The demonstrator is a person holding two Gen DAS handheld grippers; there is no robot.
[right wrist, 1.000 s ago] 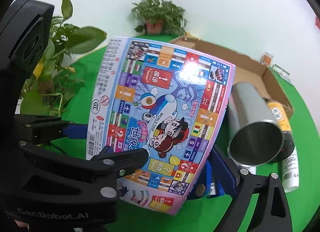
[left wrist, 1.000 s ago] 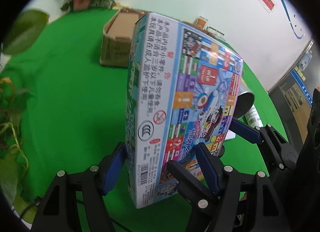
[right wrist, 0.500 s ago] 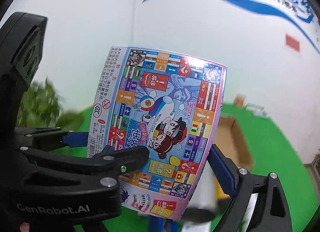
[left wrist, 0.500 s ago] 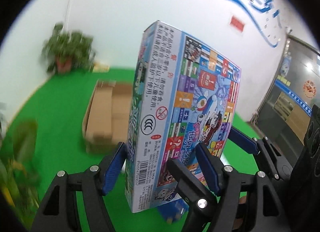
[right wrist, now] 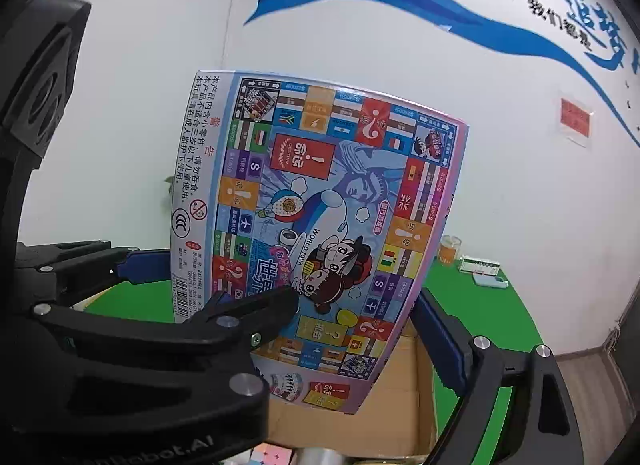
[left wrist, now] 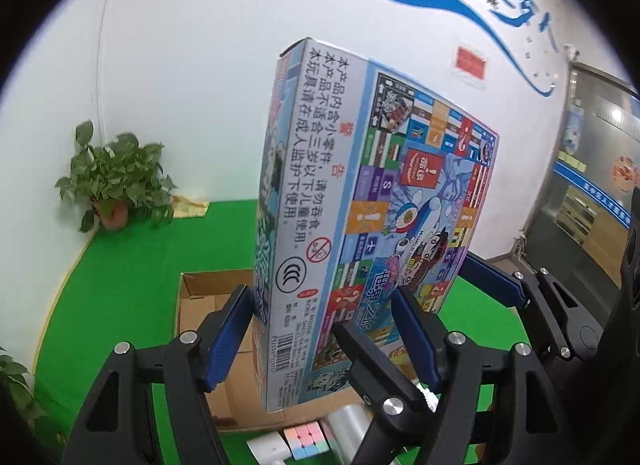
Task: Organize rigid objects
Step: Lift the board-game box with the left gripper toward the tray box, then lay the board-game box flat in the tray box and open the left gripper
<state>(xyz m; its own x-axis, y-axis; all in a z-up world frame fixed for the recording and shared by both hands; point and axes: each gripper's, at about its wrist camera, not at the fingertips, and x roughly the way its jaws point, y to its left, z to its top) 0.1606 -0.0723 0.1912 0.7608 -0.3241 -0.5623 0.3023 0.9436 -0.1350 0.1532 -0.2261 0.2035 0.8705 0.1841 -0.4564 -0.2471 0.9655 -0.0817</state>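
Observation:
A colourful board game box (left wrist: 360, 205) stands on end in the air, gripped across its thickness near its lower left corner by my left gripper (left wrist: 320, 297), which is shut on it. The same game box (right wrist: 320, 205) fills the right wrist view. My right gripper (right wrist: 356, 295) straddles its lower right edge. One black finger (right wrist: 256, 317) lies against the printed face and the blue pad (right wrist: 438, 345) stands just off the edge. Its jaws are closing and I see no firm press. An open cardboard carton (left wrist: 200, 305) lies below the game box.
Near the carton (right wrist: 404, 385), on the green table (left wrist: 132, 265), lie a pastel puzzle cube (left wrist: 306, 439) and a steel cup (left wrist: 348, 433). A potted plant (left wrist: 116, 181) stands in the far corner. An orange cup (right wrist: 448, 249) and small packs (right wrist: 480, 267) sit by the wall.
Both grippers have risen with the game box, so the wall now fills the background. The carton has come under the box, and the steel cup has dropped to the bottom edge.

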